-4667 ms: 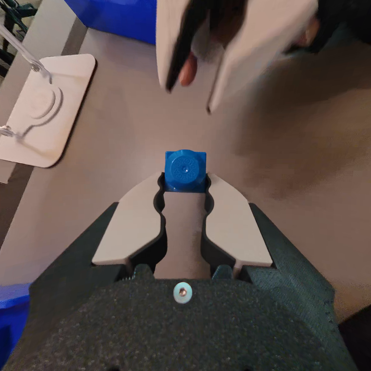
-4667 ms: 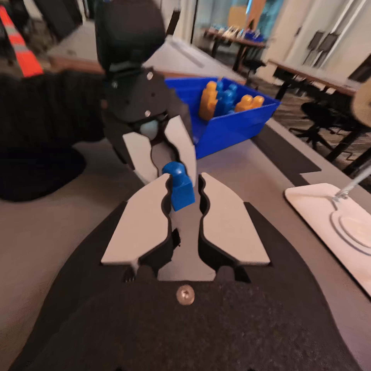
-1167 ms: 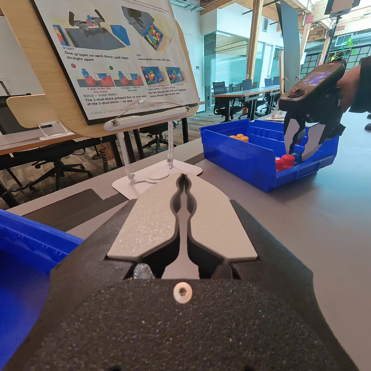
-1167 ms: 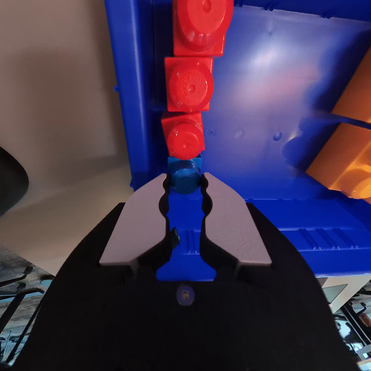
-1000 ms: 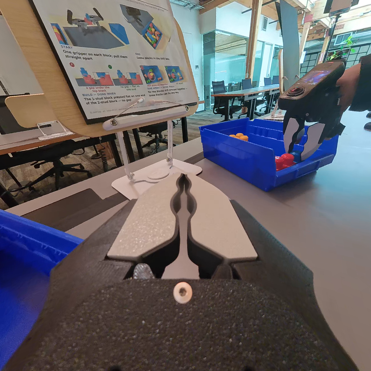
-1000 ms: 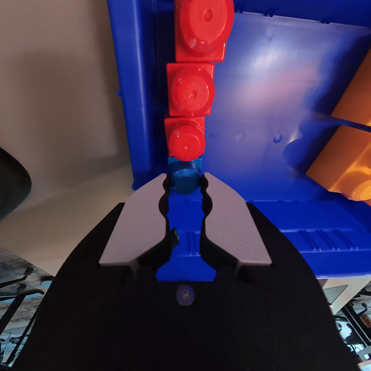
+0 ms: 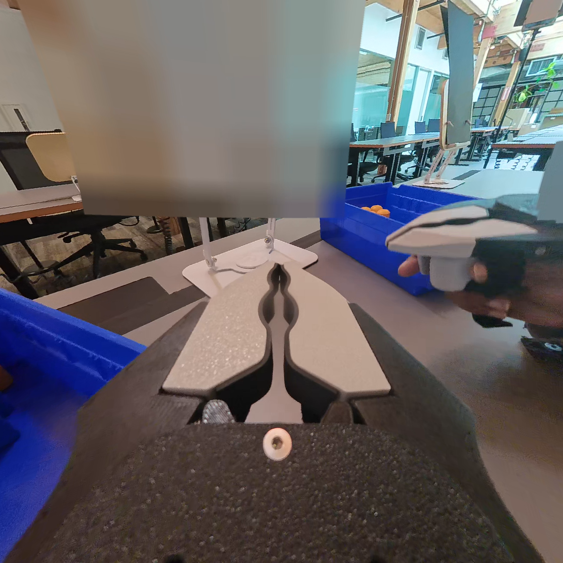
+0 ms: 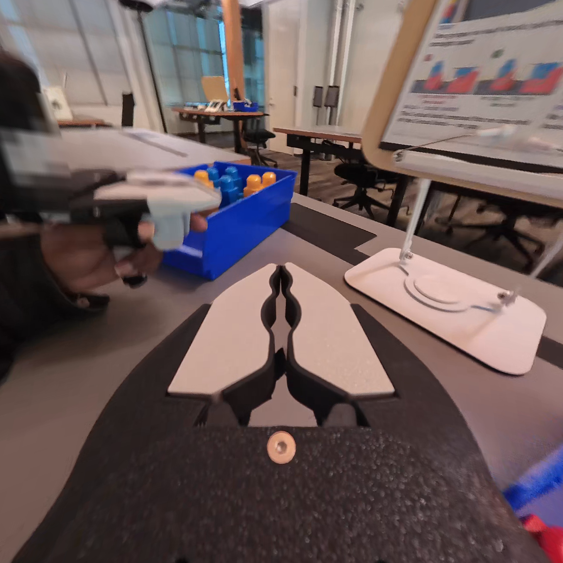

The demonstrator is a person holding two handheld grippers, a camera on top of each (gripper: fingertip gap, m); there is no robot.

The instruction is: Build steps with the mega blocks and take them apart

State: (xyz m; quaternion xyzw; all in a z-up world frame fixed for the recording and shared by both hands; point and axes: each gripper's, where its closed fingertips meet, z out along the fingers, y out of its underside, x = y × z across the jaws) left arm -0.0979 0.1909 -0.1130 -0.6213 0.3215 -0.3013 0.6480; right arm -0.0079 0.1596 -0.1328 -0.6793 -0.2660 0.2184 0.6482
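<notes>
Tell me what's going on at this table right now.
A person is working with a two-finger gripper in each hand, building with toy blocks. At this moment neither holds anything: the left gripper and the right gripper are both shut and empty above the grey table. Blue and orange blocks sit in a blue bin on the left side; another blue bin on the right holds orange blocks. A white stand with an instruction board sits between the bins.

Left wrist view: low over grey table (image 7: 380,320), facing the white stand base (image 7: 249,262) and far blue bin (image 7: 374,234). Right wrist view: equally low, facing the opposite bin (image 8: 243,225). Shared: table, stand base (image 8: 441,307); each sights the other gripper
</notes>
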